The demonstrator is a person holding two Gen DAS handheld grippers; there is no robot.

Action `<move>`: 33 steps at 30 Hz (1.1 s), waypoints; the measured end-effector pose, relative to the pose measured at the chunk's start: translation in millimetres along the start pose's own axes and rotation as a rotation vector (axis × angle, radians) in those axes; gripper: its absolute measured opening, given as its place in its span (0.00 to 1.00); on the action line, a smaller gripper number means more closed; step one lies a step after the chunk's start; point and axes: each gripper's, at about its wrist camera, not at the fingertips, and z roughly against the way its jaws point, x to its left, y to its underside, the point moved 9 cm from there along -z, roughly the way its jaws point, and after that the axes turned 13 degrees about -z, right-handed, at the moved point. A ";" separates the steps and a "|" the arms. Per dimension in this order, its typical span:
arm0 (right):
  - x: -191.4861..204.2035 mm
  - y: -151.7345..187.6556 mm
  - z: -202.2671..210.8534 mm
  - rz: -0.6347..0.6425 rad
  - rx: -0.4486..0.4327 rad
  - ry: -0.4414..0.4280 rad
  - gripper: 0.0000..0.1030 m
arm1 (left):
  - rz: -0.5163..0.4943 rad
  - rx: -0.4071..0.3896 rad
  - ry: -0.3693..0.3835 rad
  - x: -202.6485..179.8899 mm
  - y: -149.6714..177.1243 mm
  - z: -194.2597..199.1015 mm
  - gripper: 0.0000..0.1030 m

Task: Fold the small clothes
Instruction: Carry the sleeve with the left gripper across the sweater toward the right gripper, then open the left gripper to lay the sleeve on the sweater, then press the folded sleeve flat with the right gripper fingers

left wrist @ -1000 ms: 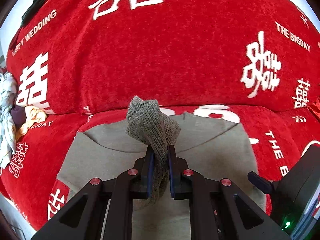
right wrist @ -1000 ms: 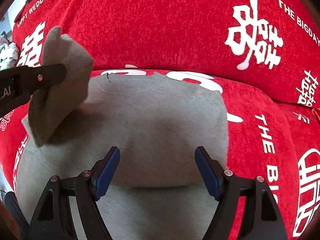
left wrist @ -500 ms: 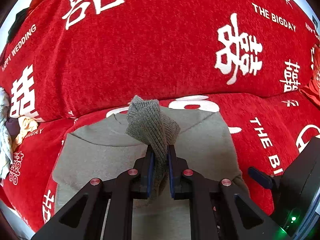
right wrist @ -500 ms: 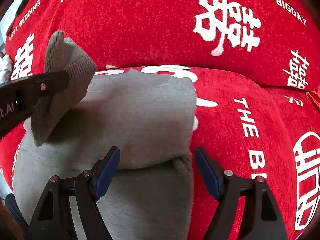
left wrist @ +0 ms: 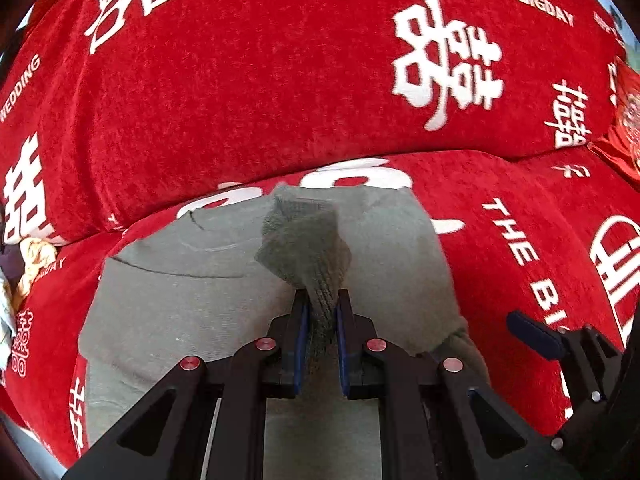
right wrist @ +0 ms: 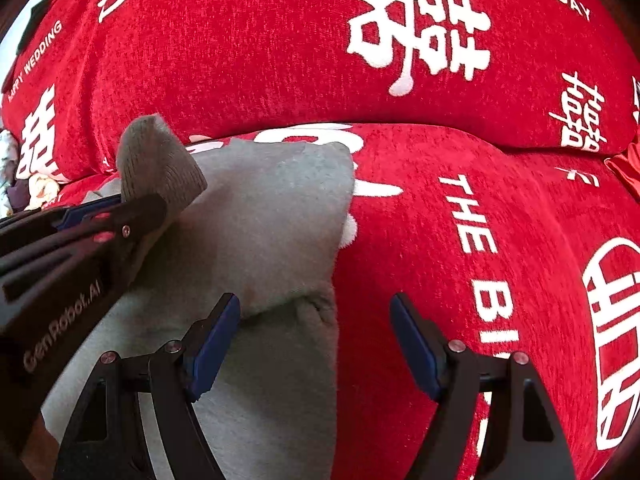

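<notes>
A small grey sweatshirt [left wrist: 172, 308] lies flat on a red sofa seat, partly folded; it also shows in the right wrist view [right wrist: 264, 216]. My left gripper [left wrist: 320, 316] is shut on its ribbed grey cuff [left wrist: 308, 240], which it holds up above the garment's middle. From the right wrist view the cuff [right wrist: 160, 164] sticks up out of the left gripper [right wrist: 120, 216]. My right gripper [right wrist: 316, 332] is open and empty, low over the garment's right edge, and one of its fingers shows in the left wrist view [left wrist: 532, 332].
The red sofa cover [left wrist: 280, 80] with white characters and lettering spans the seat and the backrest behind it. A pile of other clothes [left wrist: 24, 264] lies at the far left. A red cushion [left wrist: 624, 120] sits at the far right.
My left gripper has carried the cuff rightward over the garment, so the sleeve lies across the body. Both views have shifted right; the garment's right edge now lies between my right gripper's fingers.
</notes>
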 end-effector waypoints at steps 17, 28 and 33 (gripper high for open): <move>-7.7 -0.9 15.2 -0.065 -0.011 -0.071 0.78 | 0.103 -0.140 0.086 15.5 21.2 33.3 0.96; 14.7 8.7 4.8 -0.110 0.038 -0.177 0.78 | 0.218 -0.025 0.013 97.2 68.0 -1.0 0.96; 19.7 18.1 5.9 -0.086 0.045 -0.192 0.67 | 0.292 0.063 -0.010 120.0 97.4 -28.3 0.96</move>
